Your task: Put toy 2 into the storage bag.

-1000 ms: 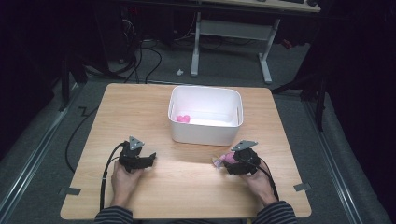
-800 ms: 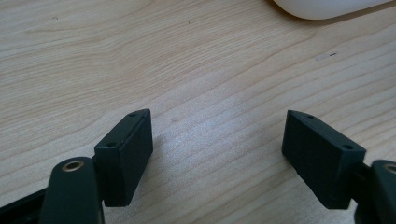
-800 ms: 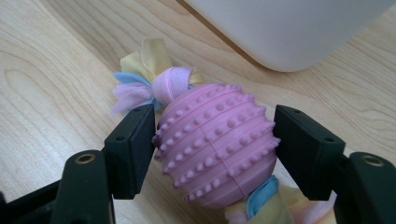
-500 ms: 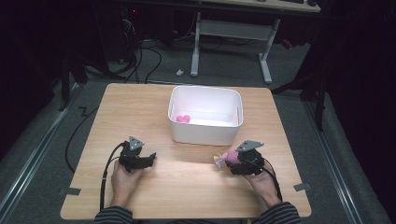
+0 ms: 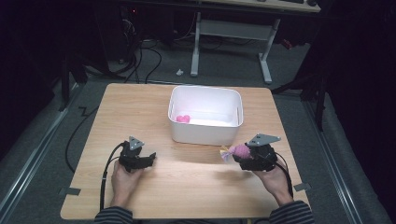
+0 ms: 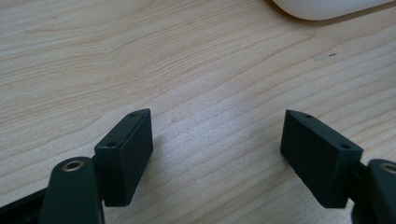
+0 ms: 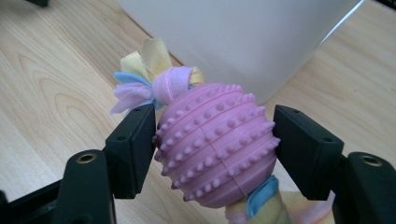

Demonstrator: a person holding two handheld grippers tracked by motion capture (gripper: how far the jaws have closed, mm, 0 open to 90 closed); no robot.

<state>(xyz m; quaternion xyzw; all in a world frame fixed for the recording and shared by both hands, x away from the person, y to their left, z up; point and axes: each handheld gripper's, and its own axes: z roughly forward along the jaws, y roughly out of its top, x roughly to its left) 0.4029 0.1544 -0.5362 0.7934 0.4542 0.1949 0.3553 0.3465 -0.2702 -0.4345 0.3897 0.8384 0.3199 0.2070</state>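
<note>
A light wooden table (image 5: 196, 186) sits in a dark room, seen from above, with a person's two forearms entering from the near edge. Near the table's far middle stands a white plastic bin (image 5: 205, 133), open at the top, with a small pink heart-shaped item (image 5: 182, 119) lying inside by its left wall.

The right gripper (image 5: 240, 156) is to the right of centre, just in front of the bin's right corner. Its jaws have just been closing, and they now pinch a pink rubber ball toy (image 7: 217, 144) covered in small bumps — with pastel fabric strips (image 7: 140, 77) in yellow, blue and pink tied at each end. In the right gripper view the pads press on both sides of the ball, the bin's white wall rising close behind it. The toy appears lifted a little off the table.

The left gripper (image 5: 148, 160) rests at the left, well apart from the bin. In the left gripper view its jaws stand spread with bare wood between them, holding nothing.

Judging by this, the step in hand is the pick-up of the toy, with the grasp made. The next move likely calls for raising the toy higher than the bin's rim, carrying it over the opening, and spreading the jaws — taking care that the trailing strips clear the wall.
</note>
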